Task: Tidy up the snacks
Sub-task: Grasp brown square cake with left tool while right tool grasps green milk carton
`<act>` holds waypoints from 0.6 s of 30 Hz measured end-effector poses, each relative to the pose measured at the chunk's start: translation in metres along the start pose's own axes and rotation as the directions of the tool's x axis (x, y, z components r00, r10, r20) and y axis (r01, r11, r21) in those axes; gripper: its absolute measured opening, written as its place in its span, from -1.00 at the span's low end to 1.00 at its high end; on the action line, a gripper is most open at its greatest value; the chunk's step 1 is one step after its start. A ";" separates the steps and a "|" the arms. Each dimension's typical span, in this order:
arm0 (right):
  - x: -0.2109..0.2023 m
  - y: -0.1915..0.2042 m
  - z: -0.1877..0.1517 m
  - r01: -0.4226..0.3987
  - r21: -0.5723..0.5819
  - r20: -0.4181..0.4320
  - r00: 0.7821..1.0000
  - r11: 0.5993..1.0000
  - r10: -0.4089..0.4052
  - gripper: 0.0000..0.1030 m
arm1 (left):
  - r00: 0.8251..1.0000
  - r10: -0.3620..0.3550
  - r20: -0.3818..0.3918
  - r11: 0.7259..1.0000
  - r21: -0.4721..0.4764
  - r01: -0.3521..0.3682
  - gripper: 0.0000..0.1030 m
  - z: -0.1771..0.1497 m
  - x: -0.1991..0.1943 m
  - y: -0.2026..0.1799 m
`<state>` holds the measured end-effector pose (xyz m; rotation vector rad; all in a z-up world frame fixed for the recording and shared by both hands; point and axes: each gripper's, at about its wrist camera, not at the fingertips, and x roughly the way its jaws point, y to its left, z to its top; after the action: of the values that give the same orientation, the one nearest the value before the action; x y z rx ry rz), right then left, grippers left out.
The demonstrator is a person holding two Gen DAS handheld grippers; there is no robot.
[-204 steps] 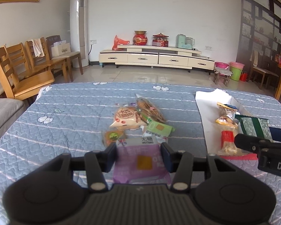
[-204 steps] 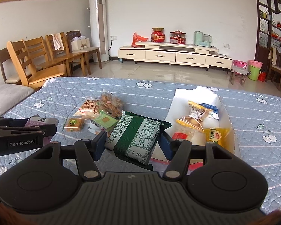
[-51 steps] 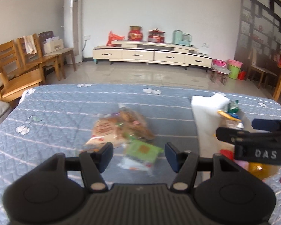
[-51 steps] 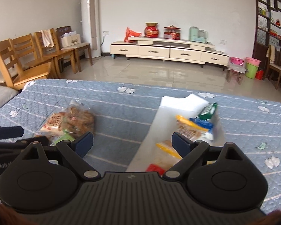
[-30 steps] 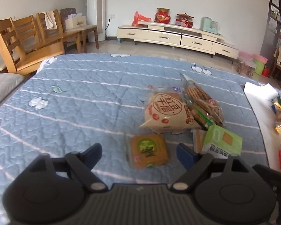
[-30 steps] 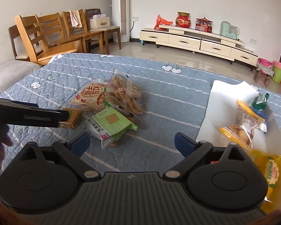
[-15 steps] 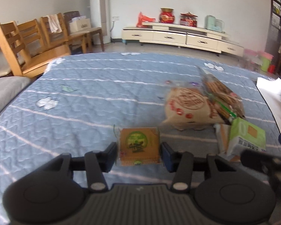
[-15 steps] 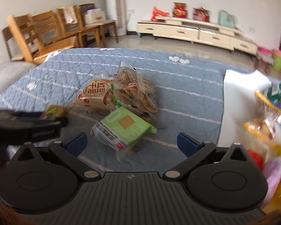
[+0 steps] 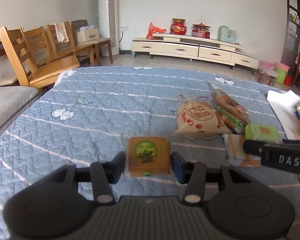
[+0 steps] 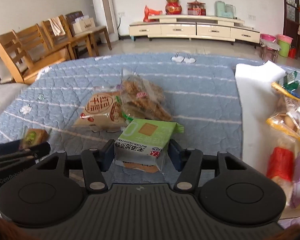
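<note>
Between the left gripper's (image 9: 148, 165) fingers sits a square orange snack packet (image 9: 148, 153) with a green seal, both pads pressed to its sides on the blue quilt (image 9: 102, 108). The right gripper (image 10: 140, 155) likewise clamps a green-and-silver cracker pack (image 10: 144, 140), its near end between the jaws. Beyond lie a beige round-logo bag (image 10: 100, 110) and a clear cookie bag (image 10: 144, 98), touching. Farther right, a white sheet (image 10: 252, 100) carries more snacks.
</note>
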<state>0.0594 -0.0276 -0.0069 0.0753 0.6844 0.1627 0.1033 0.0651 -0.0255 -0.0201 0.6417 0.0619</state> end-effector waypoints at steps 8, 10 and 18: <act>-0.047 -0.013 -0.001 -0.012 -0.061 0.069 0.998 0.998 0.016 0.35 | 0.999 -0.026 0.041 0.999 0.023 0.025 -0.03 0.004 -0.030 -0.015; -0.060 -0.016 -0.001 -0.008 -0.073 0.090 0.996 0.997 0.015 0.35 | 0.998 -0.035 0.051 0.999 0.035 0.033 -0.03 0.006 -0.038 -0.020; -0.109 -0.030 -0.003 0.014 -0.088 0.149 0.989 0.996 -0.001 0.35 | 0.995 -0.061 0.081 0.996 0.075 0.055 -0.03 0.012 -0.071 -0.040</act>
<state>-0.0220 -0.0764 0.0546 0.0001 0.5274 0.1784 0.0566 0.0224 0.0264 0.0344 0.5591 -0.0165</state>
